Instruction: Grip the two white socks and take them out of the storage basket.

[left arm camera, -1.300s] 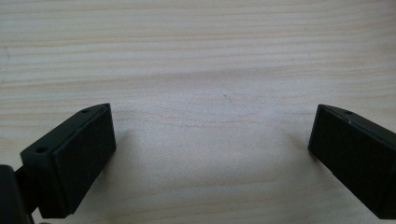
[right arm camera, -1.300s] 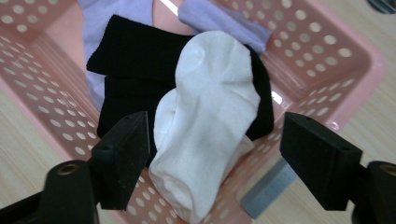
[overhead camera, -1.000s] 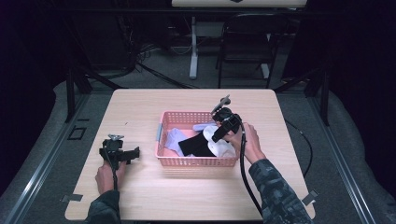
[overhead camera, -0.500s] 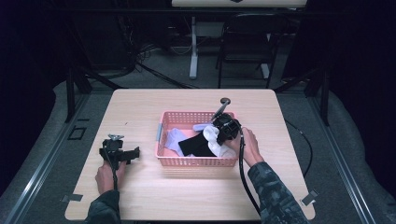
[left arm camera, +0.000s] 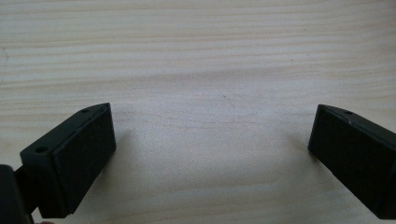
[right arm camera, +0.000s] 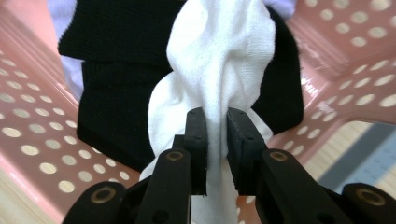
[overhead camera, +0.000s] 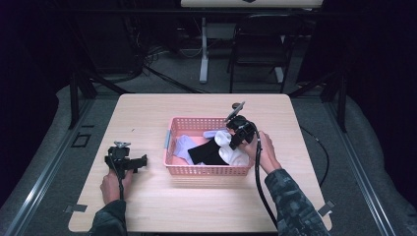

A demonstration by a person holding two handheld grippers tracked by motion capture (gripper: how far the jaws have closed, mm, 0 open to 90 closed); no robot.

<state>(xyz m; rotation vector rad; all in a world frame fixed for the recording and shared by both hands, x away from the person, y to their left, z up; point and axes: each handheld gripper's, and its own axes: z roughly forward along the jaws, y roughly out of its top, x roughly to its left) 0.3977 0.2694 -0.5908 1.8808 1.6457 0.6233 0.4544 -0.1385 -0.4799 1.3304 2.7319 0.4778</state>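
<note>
Right tool (right arm camera: 216, 135): jaws have just been closing and are now clamped on a bunched fold of the white knit fabric sock (right arm camera: 219, 60). In the high view the right tool (overhead camera: 235, 139) sits right of centre, dipped into the pink perforated plastic basket (overhead camera: 196, 170), and the white sock (overhead camera: 231, 152) lies in the basket's right half. It rests on a black ribbed sock (right arm camera: 116, 79), which is mid-basket in the high view (overhead camera: 204, 153), with a pale lavender cloth (overhead camera: 181, 146) to its left. Basket is at centre of the light wooden counter (overhead camera: 147, 113).

Left tool (overhead camera: 127, 162): lower left of the high view, on bare counter, well apart from the basket. In the left gripper view its jaws stand wide apart with bare wood between them.
</note>
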